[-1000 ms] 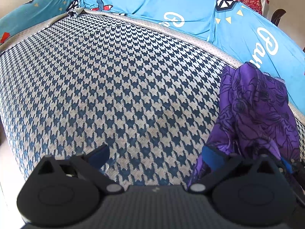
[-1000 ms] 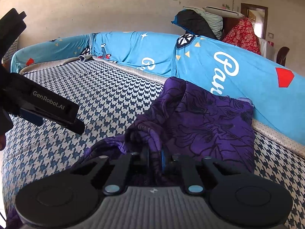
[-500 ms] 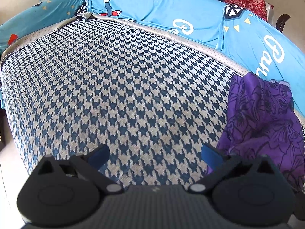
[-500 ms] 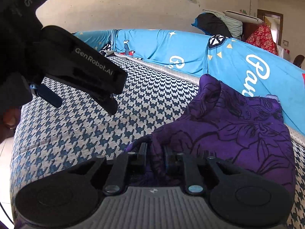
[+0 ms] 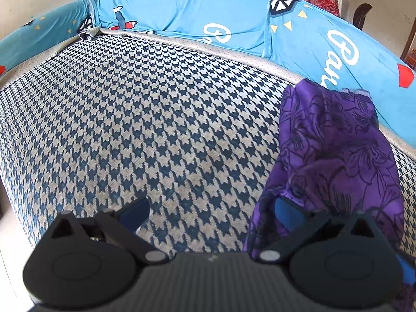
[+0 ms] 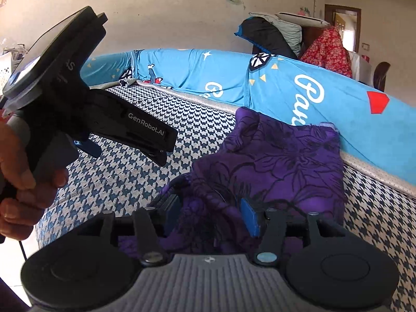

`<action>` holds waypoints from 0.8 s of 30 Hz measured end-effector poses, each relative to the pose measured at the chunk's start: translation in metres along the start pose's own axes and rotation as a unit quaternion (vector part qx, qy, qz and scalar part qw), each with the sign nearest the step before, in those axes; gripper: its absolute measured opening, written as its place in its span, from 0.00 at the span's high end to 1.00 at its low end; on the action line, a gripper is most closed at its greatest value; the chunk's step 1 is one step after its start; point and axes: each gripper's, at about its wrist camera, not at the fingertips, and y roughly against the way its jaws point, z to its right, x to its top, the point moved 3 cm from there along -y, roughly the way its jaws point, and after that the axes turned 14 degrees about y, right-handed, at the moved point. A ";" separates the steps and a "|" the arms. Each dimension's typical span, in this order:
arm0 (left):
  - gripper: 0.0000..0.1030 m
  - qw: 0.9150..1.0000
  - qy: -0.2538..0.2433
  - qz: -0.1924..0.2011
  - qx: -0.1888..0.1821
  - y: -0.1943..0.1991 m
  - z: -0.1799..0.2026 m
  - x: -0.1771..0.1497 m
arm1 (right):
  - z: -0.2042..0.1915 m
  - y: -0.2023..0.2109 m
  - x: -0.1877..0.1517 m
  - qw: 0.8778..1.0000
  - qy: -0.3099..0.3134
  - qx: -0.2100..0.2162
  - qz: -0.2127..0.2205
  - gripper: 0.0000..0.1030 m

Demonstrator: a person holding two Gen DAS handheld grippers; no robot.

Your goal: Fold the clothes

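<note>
The right claw point(image 6: 212, 214) has just been opening: a second ago its pads were pinched shut on a bunched fold of the purple garment point(image 6: 280, 161); now they stand about half apart, with cloth still heaped between them but no longer pressed. That reads as a release. The garment lies in a rumpled mound on the houndstooth sofa seat point(image 5: 145, 119), toward the seat's back edge on the right, its far end against the blue cover point(image 5: 234, 23) over the backrest. It has also settled lower and flatter than it was a second ago, when it was lifted into a peak. The left claw point(image 5: 210, 209) hangs wide and empty above the seat's front edge, its right pad just at the garment's near hem without gripping it; in the right wrist view a hand point(image 6: 18, 182) holds it up over the left part of the seat. With neither claw holding anything, the fold looks unfinished: the cloth is still creased and uneven, so the likely next need is a fresh grip on an edge or corner to spread or double it over.
</note>
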 end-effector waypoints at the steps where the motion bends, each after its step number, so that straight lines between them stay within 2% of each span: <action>1: 0.00 1.000 -0.008 0.000 0.001 0.000 0.001 -0.004 | 0.002 0.008 -0.004 1.000 -0.002 -0.005 -0.006 0.49; 4: 0.00 0.999 -0.032 -0.003 0.006 -0.001 0.002 -0.015 | 0.012 0.028 -0.017 0.999 -0.020 -0.020 -0.023 0.49; 9: 0.00 0.999 -0.041 -0.014 0.010 0.003 -0.006 -0.032 | 0.034 0.061 -0.039 0.996 -0.070 -0.039 -0.037 0.49; 12: 0.00 0.999 -0.046 -0.020 0.011 0.008 -0.011 -0.044 | 0.046 0.081 -0.055 0.992 -0.089 -0.071 -0.048 0.49; 15: 0.00 0.998 -0.049 -0.031 0.007 0.014 -0.015 -0.061 | 0.064 0.090 -0.071 0.985 -0.119 -0.108 -0.070 0.48; 21: 0.00 0.998 -0.056 -0.018 0.020 0.031 -0.027 -0.083 | 0.095 0.087 -0.103 0.966 -0.190 -0.147 -0.097 0.41; 24: 0.00 0.998 -0.049 -0.017 0.023 0.036 -0.033 -0.092 | 0.105 0.082 -0.115 0.958 -0.221 -0.152 -0.099 0.39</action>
